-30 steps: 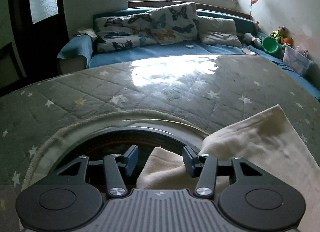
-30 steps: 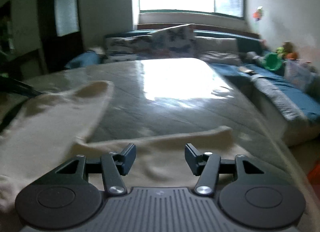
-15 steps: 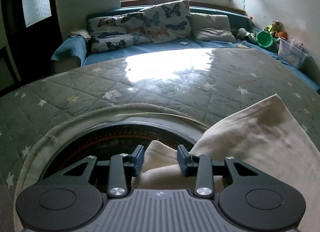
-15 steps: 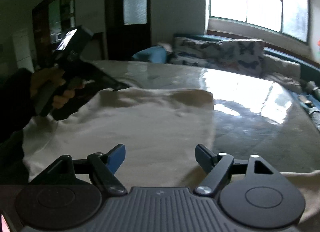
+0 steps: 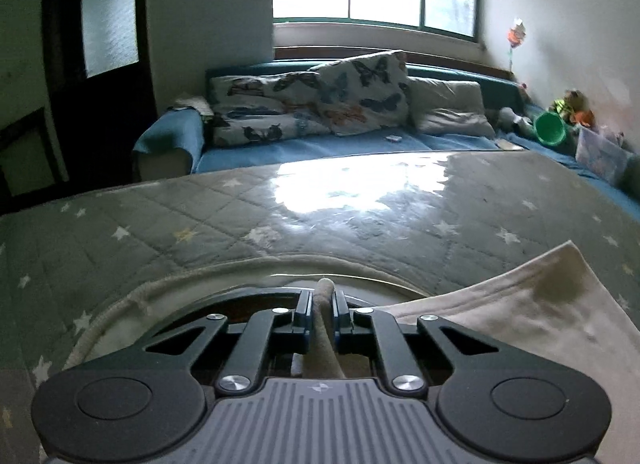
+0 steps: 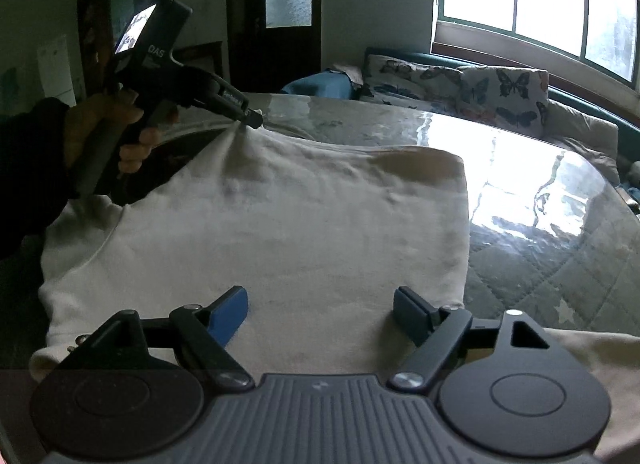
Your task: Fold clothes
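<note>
on the quilted star-print table cover [image 6: 560, 248], a cream garment [image 6: 280, 224] lies spread flat, its body running from the near edge at six o'clock in the right wrist view out toward twelve o'clock, its far right corner at about one o'clock beside the window glare. the left gripper [image 5: 320, 306] is clenched on a bunched fold of that cloth, the fabric standing up as a narrow ridge between its pads; its jaws have just been closing on it. in the right wrist view that same tool sits at ten o'clock, gripped by the person's left hand [image 6: 108, 132], pinching the far left corner so creases fan out from the nip. the right gripper [image 6: 320, 308] hangs released, its jaws having just been opening, blue pads wide apart over the near hem with cloth under the gap but nothing pressed. the relation that matters: the garment's right edge runs from five o'clock up to one o'clock, just right of the right pad, so the right hand is by far the nearer to the near right corner. i judge the next move calls for shifting slightly toward four o'clock, then closing on that hem, so both held corners can carry a fold along the garment's long axis.
</note>
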The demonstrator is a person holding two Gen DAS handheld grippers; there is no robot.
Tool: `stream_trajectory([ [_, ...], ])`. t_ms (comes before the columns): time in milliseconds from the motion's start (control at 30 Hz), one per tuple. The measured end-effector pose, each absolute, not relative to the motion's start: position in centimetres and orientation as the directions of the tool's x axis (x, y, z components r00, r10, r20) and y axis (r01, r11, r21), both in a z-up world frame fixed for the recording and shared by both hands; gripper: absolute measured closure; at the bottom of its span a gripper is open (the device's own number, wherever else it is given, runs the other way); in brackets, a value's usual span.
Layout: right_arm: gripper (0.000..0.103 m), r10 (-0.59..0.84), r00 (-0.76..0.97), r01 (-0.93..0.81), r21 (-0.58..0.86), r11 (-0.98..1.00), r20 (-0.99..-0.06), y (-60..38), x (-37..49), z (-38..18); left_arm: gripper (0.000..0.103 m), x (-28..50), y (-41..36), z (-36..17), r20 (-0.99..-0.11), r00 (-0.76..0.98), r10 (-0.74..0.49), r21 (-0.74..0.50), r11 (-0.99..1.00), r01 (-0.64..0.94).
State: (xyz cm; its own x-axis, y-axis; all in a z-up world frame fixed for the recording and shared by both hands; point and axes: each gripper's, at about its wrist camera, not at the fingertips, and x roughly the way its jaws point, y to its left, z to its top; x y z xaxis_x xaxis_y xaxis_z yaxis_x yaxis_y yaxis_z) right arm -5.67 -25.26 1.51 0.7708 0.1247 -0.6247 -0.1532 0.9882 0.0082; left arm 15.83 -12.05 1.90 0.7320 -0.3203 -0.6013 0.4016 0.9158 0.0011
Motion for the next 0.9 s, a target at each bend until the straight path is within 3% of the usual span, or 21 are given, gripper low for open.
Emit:
stream_trajectory([
  [67,0.019,0.128,0.77,-0.154,0.013,0.988,-0.625,-25.4,-5.8,1.6,0.089,16.0,-12.2,1.6,-0.616,0.722,-0.316,0.003,0.915,0.402],
  [267,0.019,0.133,0.768,-0.157,0.017,0.987,-0.626,-25.5,-5.9,1.6,0.063,16.2,-11.9,2.2,-0.634,0.722,-0.277,-0.006,0.935,0.354],
  [433,0.019,0.129,0.77,-0.158,0.009,0.987,-0.625,-25.3,-5.9,1.7,0.066,14.2,-11.6,3.5,-0.618,0.723,-0.308,-0.023,0.927,0.374],
  [500,0.019,0.133,0.771,-0.162,0.01,0.987,-0.623,-25.1,-6.0,1.9,0.075,13.1,-12.2,3.4,-0.626,0.693,-0.357,-0.039,0.902,0.43],
  [667,0.019,0.132,0.773,-0.165,0.003,0.986,-0.621,-24.6,-6.1,2.0,0.078,11.8,-14.5,2.7,-0.636,0.654,-0.41,-0.03,0.86,0.51],
  [900,0.018,0.137,0.764,-0.169,0.009,0.986,-0.63,-24.5,-6.0,1.6,0.075,12.4,-16.4,1.1,-0.655,0.663,-0.362,0.048,0.856,0.515],
])
